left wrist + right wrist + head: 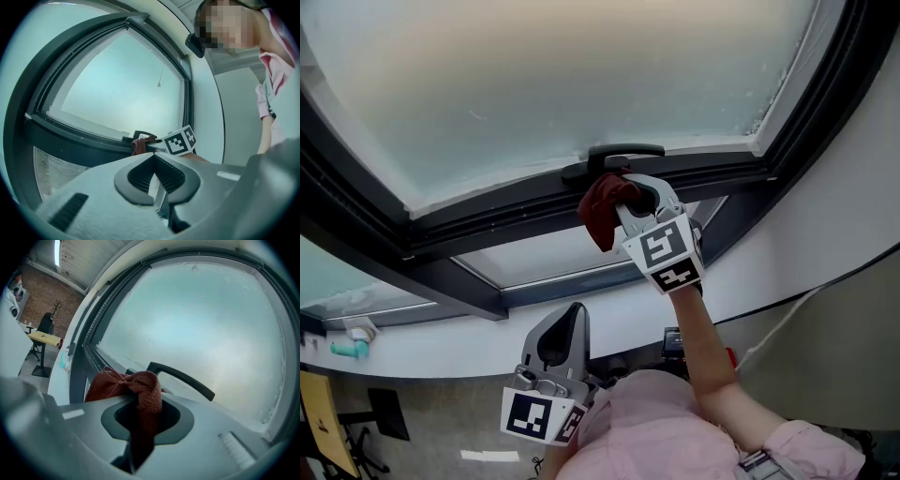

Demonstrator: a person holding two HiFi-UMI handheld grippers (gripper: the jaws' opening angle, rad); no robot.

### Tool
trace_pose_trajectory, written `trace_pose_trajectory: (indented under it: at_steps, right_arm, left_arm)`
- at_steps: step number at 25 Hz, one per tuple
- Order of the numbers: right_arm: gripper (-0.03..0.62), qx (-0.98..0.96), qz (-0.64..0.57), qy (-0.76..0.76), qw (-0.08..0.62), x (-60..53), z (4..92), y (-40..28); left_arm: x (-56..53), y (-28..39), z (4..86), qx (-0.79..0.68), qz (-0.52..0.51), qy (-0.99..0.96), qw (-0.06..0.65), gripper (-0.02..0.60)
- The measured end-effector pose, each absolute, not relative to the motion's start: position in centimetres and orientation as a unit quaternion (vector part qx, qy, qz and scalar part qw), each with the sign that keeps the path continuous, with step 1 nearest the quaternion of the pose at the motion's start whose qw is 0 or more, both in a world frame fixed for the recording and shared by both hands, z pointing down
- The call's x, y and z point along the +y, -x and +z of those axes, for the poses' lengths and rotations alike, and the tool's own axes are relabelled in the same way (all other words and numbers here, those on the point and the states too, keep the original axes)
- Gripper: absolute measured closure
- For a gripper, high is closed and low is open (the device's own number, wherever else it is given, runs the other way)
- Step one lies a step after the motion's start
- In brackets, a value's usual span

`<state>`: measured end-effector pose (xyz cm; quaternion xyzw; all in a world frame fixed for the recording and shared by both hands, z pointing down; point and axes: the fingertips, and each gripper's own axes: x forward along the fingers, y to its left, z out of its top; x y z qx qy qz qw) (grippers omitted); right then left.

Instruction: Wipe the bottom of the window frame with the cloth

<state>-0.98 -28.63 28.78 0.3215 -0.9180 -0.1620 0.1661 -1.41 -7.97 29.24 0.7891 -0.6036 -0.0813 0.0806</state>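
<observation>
A dark red cloth [602, 208] hangs bunched from my right gripper [628, 195], which is shut on it and raised to the dark bottom rail of the window frame [516, 202], just below the black window handle [614, 155]. In the right gripper view the cloth [136, 390] fills the closed jaws, with the handle [180, 378] right behind it. My left gripper [567, 333] hangs low near the person's chest, shut with nothing in it. From the left gripper view, the cloth [139, 143] and the right gripper's marker cube [180, 141] show at the frame.
Frosted glass [562, 75] fills the pane above the rail. A lower pane [553, 262] sits beneath it, over a white sill [441, 342] with a small teal object [347, 349] at the left. A black cable [806, 286] runs across the white wall on the right.
</observation>
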Motion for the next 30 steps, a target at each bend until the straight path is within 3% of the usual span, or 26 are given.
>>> trace_pose_trajectory:
  at_steps: [30]
  right_arm:
    - [0.533,-0.913,-0.135,-0.352,0.153,-31.2,28.6,-4.1]
  left_arm:
    - [-8.9,-0.6,29.3,-0.597,-0.086,-0.794,0.079,0.581]
